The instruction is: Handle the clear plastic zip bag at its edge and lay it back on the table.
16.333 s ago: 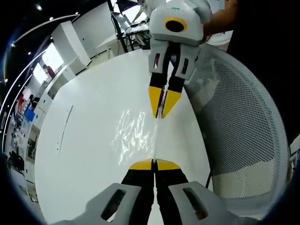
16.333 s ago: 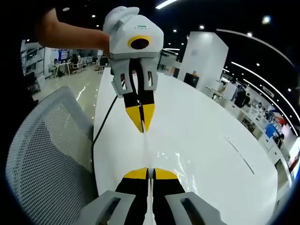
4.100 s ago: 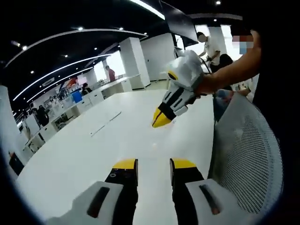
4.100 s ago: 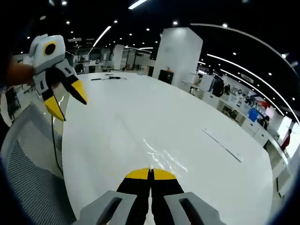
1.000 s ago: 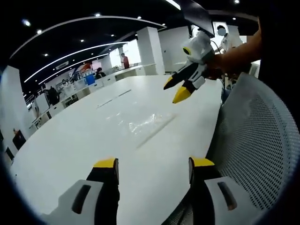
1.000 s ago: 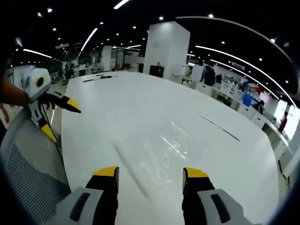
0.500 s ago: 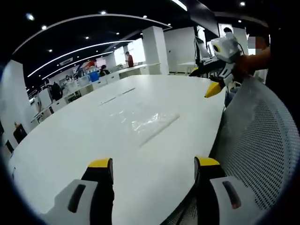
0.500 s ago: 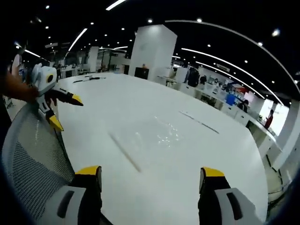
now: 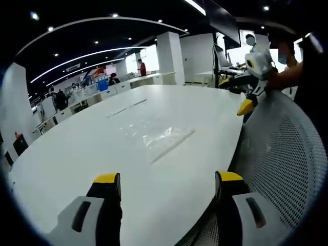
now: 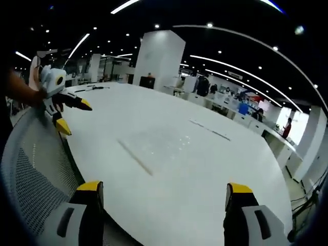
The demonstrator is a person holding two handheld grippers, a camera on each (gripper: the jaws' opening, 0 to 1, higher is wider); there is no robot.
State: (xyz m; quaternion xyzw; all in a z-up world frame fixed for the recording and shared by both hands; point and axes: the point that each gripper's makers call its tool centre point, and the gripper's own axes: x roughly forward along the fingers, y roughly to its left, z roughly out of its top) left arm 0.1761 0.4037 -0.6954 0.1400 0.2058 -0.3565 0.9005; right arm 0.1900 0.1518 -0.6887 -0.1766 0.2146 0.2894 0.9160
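Now zip bag [image 9: 163,139] flat mid-table [image 9: 77,154], both hand-held grippers spread, apart.

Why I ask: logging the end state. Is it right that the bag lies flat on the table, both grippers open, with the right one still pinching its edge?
Not quite. The bag lies flat on the table and both grippers are open, but the right gripper holds nothing: the right gripper view shows its jaws wide apart, clear of the bag.
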